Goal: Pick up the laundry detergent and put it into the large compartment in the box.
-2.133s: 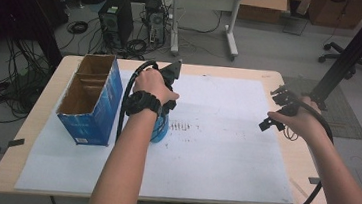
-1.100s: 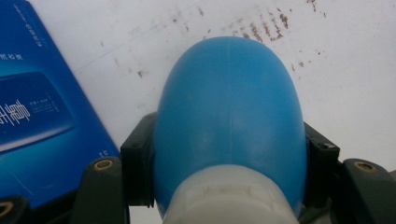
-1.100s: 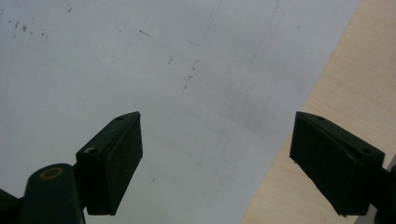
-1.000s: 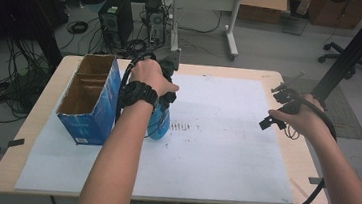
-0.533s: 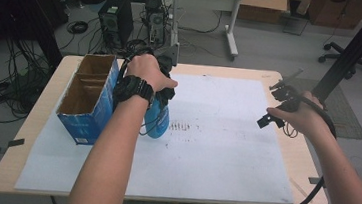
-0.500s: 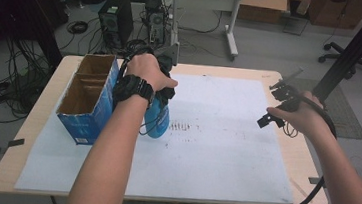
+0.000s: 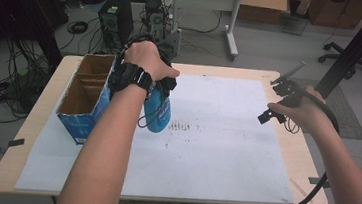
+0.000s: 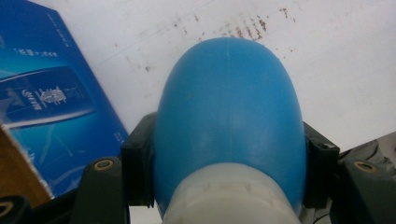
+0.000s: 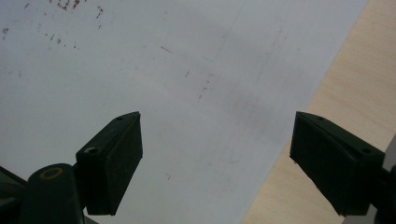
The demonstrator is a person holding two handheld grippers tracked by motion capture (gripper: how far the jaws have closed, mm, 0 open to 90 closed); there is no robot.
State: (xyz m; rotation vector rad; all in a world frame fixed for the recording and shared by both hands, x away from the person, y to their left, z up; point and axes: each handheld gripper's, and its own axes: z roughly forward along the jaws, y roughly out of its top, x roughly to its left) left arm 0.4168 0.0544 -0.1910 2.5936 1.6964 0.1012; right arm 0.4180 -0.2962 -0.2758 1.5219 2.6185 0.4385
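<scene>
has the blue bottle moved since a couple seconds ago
Yes. The blue bottle, clamped in the left gripper, has risen off the paper and shifted toward the cardboard box, which stayed put.

Bottle (image 7: 158,114) just right of box (image 7: 85,98), above sheet (image 7: 214,150) on table (image 7: 304,159).

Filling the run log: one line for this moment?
left gripper: shut on blue plastic bottle | right gripper: open | blue cardboard box: on table
</scene>
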